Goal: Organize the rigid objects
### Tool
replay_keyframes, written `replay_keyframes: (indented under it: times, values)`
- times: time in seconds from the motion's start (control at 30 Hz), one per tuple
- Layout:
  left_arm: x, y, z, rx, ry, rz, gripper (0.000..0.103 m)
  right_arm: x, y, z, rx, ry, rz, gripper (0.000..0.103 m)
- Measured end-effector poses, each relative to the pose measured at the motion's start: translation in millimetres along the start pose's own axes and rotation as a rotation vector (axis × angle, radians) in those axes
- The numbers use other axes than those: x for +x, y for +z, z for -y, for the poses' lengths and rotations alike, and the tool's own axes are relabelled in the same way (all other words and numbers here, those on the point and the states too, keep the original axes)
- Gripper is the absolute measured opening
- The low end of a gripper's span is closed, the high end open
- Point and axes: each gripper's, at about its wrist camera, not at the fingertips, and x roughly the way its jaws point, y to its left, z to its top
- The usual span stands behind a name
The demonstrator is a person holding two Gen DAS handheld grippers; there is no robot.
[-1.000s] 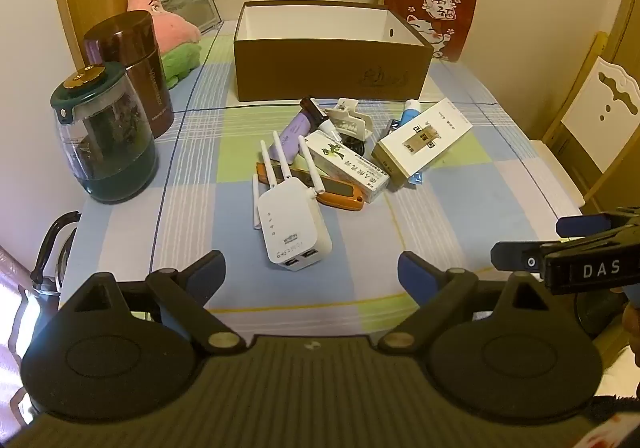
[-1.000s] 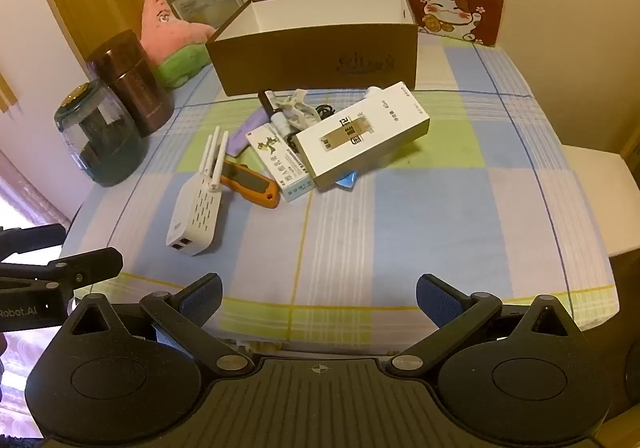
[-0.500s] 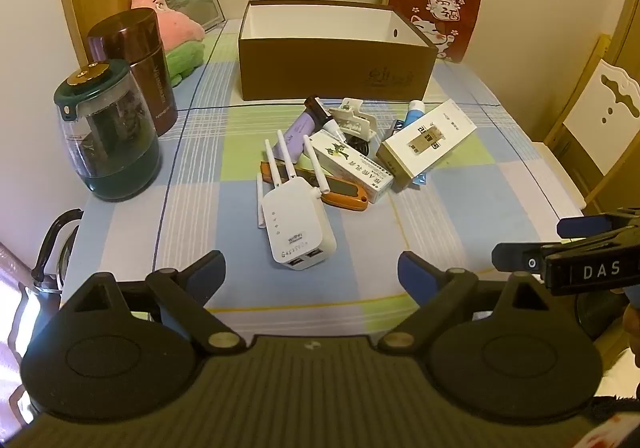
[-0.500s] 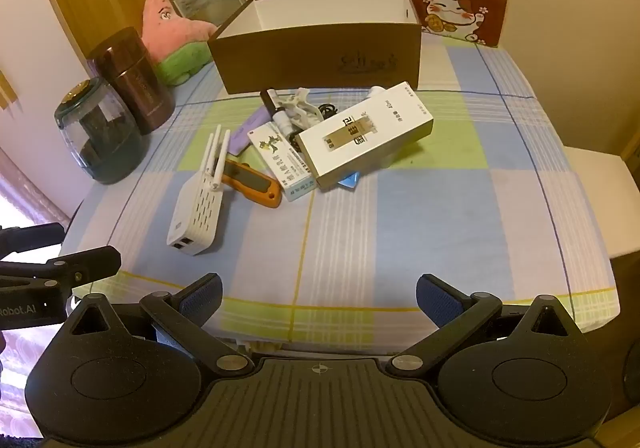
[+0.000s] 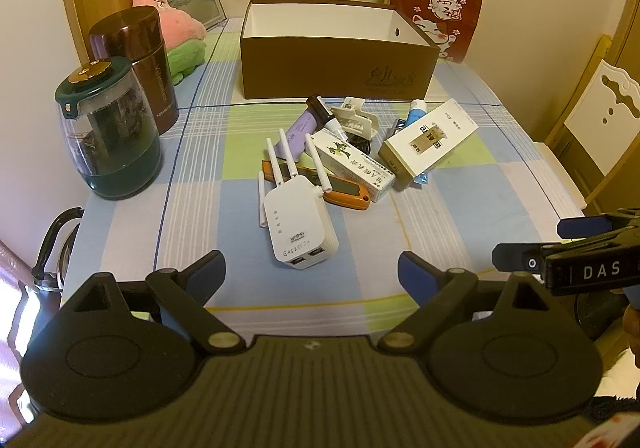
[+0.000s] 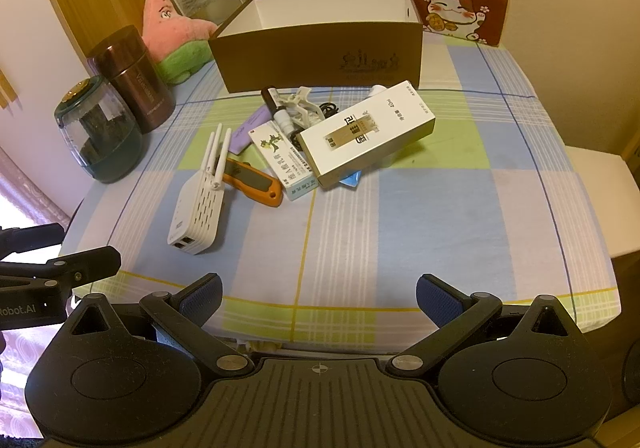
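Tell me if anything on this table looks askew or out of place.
The white carton rests tilted atop the jumbled pile, not flat. The brown box behind is empty; nothing looks spilled or damaged.

Both wrist views face table (image 5: pixel 460 215) from near edge, sharing clutter.

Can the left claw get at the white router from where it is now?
Probably yes. The left claw is open and the white router lies just ahead of it on the tablecloth, nearest of the pile, with nothing between them.

Matt cardboard box (image 5: pixel 336 65), woven checked tablecloth (image 5: pixel 460 207), glossy plastic router (image 5: pixel 298 219)
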Motion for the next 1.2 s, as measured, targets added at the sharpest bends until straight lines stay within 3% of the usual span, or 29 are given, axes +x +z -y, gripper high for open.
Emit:
replay_keyframes:
  times: [1.2]
  values:
    - [-1.0,-1.1,-1.2,-0.001,0.0,-0.002,0.091,2.6,2.2,0.4,-0.001,0.0,-0.002,0.101]
